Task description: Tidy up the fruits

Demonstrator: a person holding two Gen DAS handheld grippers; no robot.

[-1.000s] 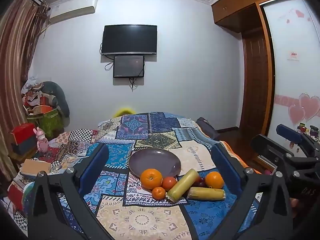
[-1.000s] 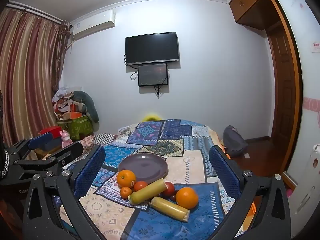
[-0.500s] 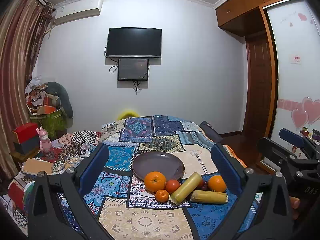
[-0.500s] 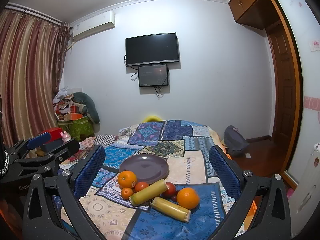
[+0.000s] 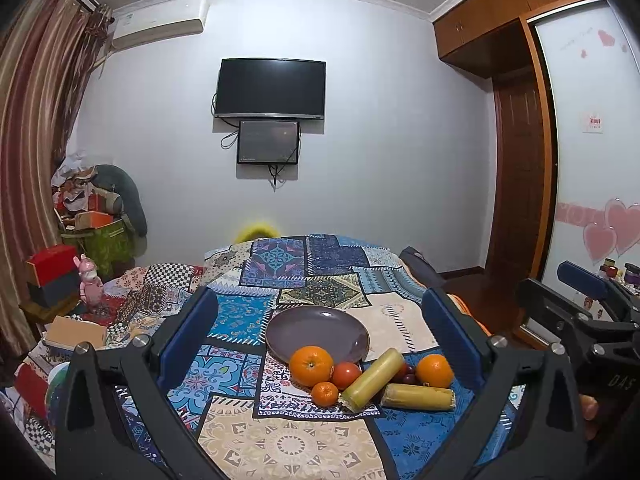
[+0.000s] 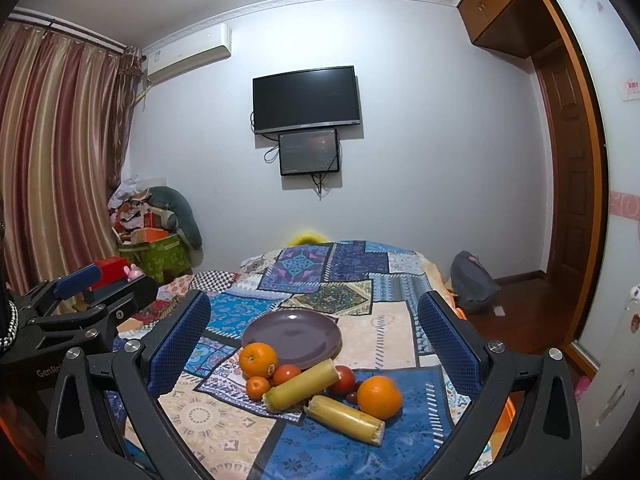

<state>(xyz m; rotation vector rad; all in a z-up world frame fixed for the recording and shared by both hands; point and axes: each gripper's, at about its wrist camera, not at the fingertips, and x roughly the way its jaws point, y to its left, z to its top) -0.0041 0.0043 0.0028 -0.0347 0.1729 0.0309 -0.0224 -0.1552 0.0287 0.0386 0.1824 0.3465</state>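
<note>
An empty purple plate [image 5: 316,332] [image 6: 292,336] lies on the patchwork bedspread [image 5: 280,440]. In front of it sit a large orange [image 5: 311,365] [image 6: 258,359], a small orange [image 5: 325,394] [image 6: 257,387], a red tomato [image 5: 346,375] [image 6: 286,374], two yellow wrapped corn cobs [image 5: 372,378] [image 5: 418,396] [image 6: 302,386] [image 6: 344,414], another orange [image 5: 435,371] [image 6: 379,397], a second tomato [image 6: 342,380] and dark grapes [image 5: 408,376]. My left gripper [image 5: 318,344] and right gripper [image 6: 312,340] both hover open above the bed, well short of the fruit, holding nothing.
The bed fills the middle of the room. Boxes, a pink toy [image 5: 90,286] and clutter stand at the left by the curtain [image 6: 60,160]. A dark bag [image 6: 472,284] lies on the wooden floor at the right, near the wardrobe door [image 5: 520,184].
Both views have tilted slightly upward and back, so the fruit sits a little lower in the frames. No fruit has moved and both grippers stay open.
</note>
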